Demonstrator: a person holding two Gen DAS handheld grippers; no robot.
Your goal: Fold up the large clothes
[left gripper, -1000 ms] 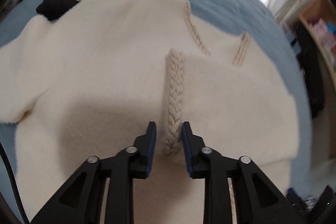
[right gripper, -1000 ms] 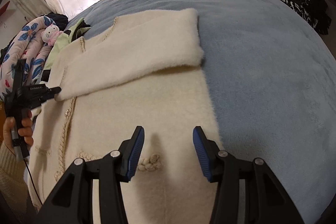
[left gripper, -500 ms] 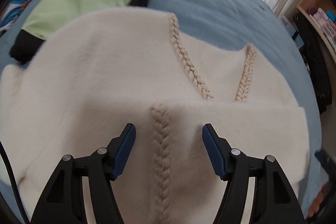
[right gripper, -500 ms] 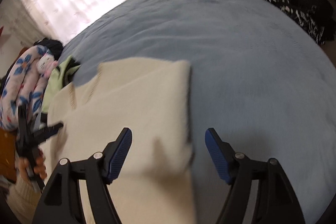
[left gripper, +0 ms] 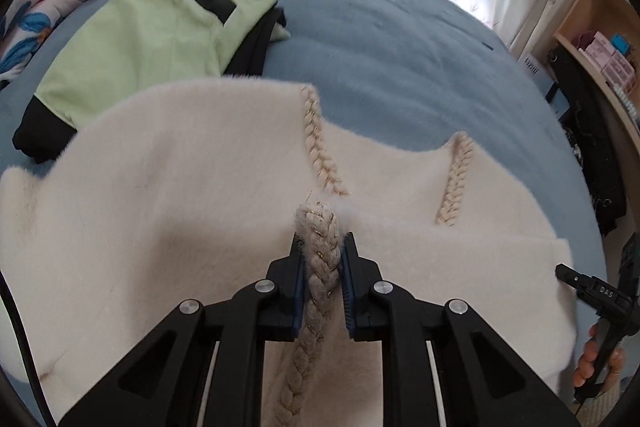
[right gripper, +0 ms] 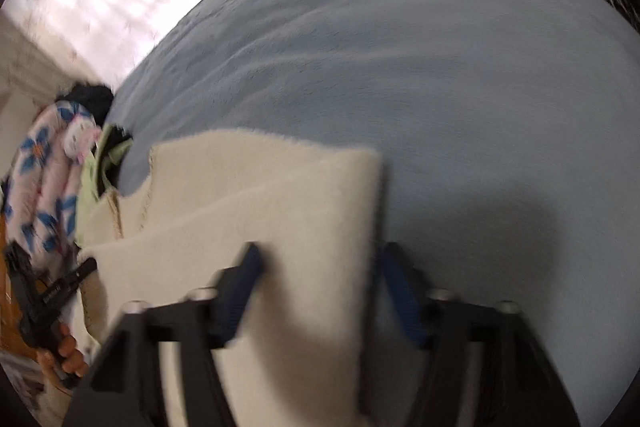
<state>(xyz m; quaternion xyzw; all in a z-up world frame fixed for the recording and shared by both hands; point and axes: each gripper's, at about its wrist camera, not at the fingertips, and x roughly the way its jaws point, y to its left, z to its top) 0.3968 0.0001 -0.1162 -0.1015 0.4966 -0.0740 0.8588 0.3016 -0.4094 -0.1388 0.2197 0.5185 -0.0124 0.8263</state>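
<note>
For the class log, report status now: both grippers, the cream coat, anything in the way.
Left gripper closing, pads on braided trim. Right gripper closing, blurred, straddling edge of cream coat. Green garment beyond the collar, not in the way.

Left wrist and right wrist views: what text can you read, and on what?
"DAS", white, on the right gripper's black body; maybe part of a longer word.
White tag near the shelf: too small to read.
Pink boxes on the shelf: print too small.
Left gripper, right wrist view: white lettering, blurred.
Both jaws are closing: left on the braided trim, right around the cream coat's edge.
</note>
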